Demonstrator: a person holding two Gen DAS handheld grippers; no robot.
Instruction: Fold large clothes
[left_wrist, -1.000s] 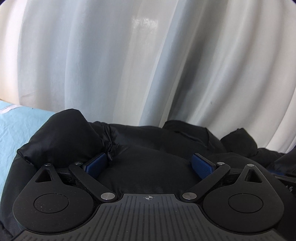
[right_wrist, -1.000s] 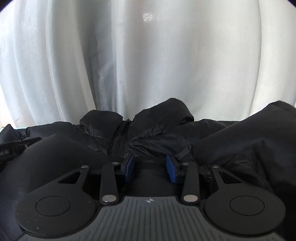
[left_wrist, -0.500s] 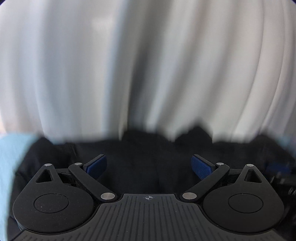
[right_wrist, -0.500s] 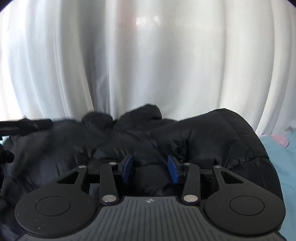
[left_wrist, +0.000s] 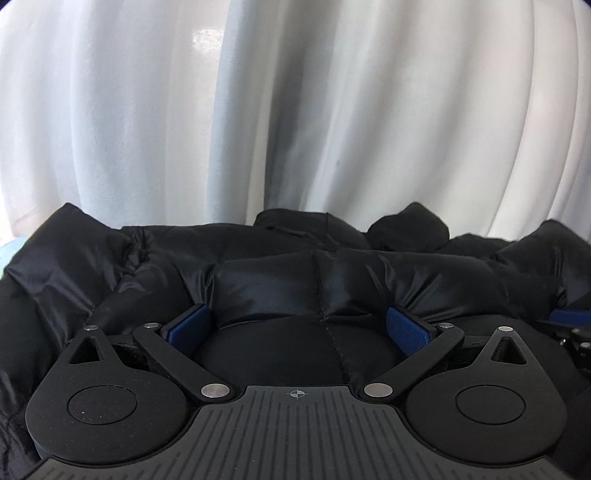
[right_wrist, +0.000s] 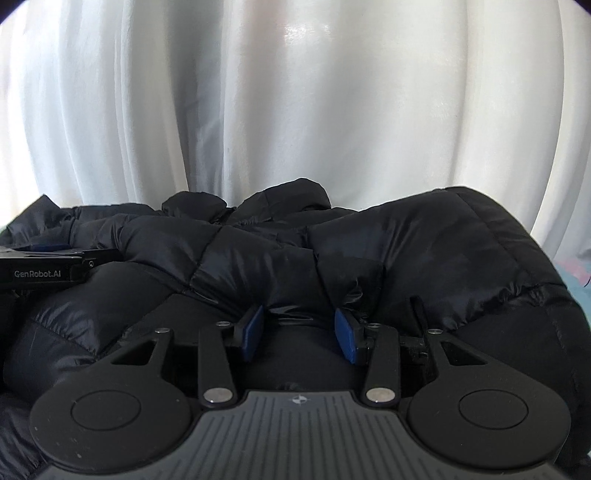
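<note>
In front of a white curtain (left_wrist: 295, 110), a black puffer jacket (left_wrist: 332, 273) lies bunched on a pale blue sheet (right_wrist: 576, 284).

My left gripper (left_wrist: 297, 325): jaws wide, a fat quilted roll of jacket filling the gap. Both blue pads (left_wrist: 408, 326) press into the padding, so I hold that roll.

My right gripper (right_wrist: 299, 328): jaws narrower, about halfway. A pinched fold of jacket sits between the pads (right_wrist: 345, 336), the fabric creasing at both, so it is gripped.

In the right view, the jacket (right_wrist: 406, 251) spreads across the frame, its collar bunched at the far edge by the curtain (right_wrist: 295, 110). The left gripper's side (right_wrist: 40, 273) shows at the frame's left edge, resting against the jacket.
</note>
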